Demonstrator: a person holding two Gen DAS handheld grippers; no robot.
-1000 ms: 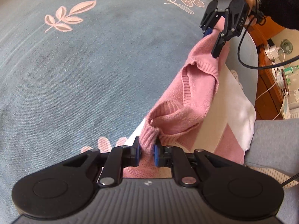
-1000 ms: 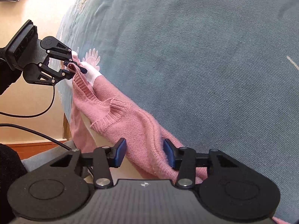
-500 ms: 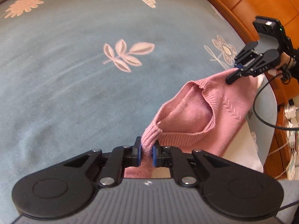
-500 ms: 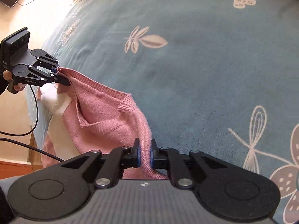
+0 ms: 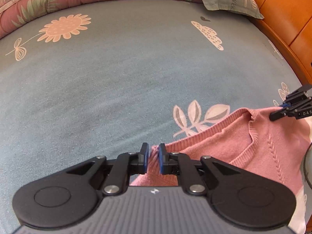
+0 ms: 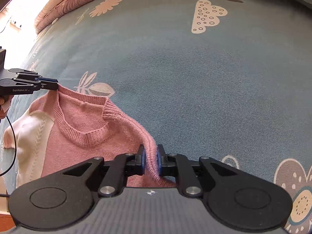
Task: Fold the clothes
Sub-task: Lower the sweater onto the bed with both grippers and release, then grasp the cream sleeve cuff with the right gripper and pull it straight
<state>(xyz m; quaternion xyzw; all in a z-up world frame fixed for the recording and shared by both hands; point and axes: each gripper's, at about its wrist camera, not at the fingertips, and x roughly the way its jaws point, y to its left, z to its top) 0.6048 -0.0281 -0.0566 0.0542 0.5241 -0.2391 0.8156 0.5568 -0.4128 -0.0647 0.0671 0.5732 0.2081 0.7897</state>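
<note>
Both tongs, left and right, pinch the pink-and-white knit sweater over the blue flower-print bedsheet; only the left view shows the orange headboard.

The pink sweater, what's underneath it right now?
The blue flowered bedspread shows beyond the pink sweater. The sweater hangs pinched by the left tool and right tool; directly below is covered.
</note>
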